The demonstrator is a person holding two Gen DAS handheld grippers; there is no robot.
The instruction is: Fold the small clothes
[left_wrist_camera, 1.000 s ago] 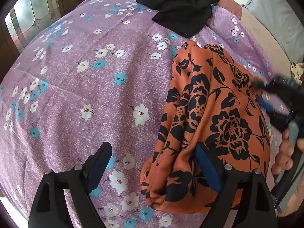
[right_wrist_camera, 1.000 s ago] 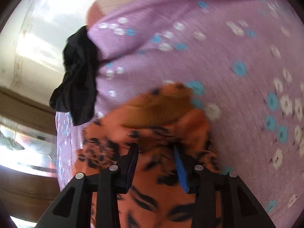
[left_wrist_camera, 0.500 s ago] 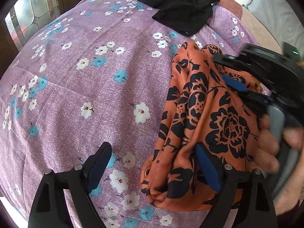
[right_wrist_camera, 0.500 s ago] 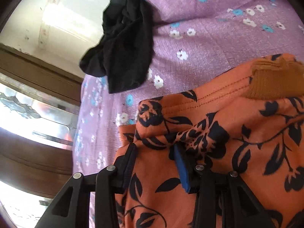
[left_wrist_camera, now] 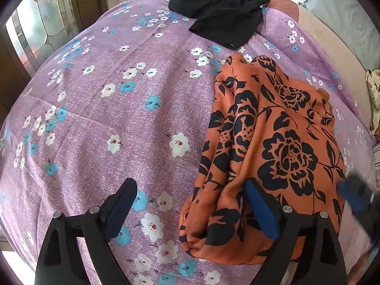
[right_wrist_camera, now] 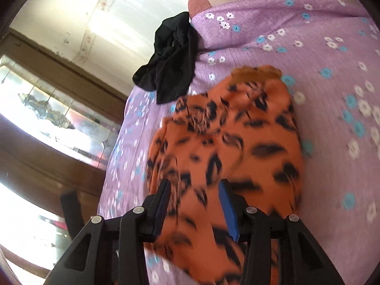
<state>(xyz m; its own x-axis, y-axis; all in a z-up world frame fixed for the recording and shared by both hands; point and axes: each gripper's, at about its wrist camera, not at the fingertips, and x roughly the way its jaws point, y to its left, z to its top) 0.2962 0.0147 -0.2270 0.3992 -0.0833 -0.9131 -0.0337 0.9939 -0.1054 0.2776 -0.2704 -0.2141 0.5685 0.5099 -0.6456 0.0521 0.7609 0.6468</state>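
On the purple floral sheet [left_wrist_camera: 99,123]: orange floral garment [left_wrist_camera: 280,147] bunched; black garment [left_wrist_camera: 220,11] beyond it
Left gripper [left_wrist_camera: 192,211]: low over the sheet; jaws wide apart, right finger on the orange cloth
Right gripper [right_wrist_camera: 194,204]: tilted, blurred; jaws parted over the orange garment [right_wrist_camera: 228,142], gripping nothing visibly

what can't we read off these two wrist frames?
- Right tongs: motion blur in the right wrist view; whether they pinch the orange floral garment is unclear.
- Right tongs in the left wrist view: only a blurred tip at the right edge.
- Black garment: bunched, type unreadable.
- Orange garment's near edge: hidden behind the left tongs in the left wrist view.
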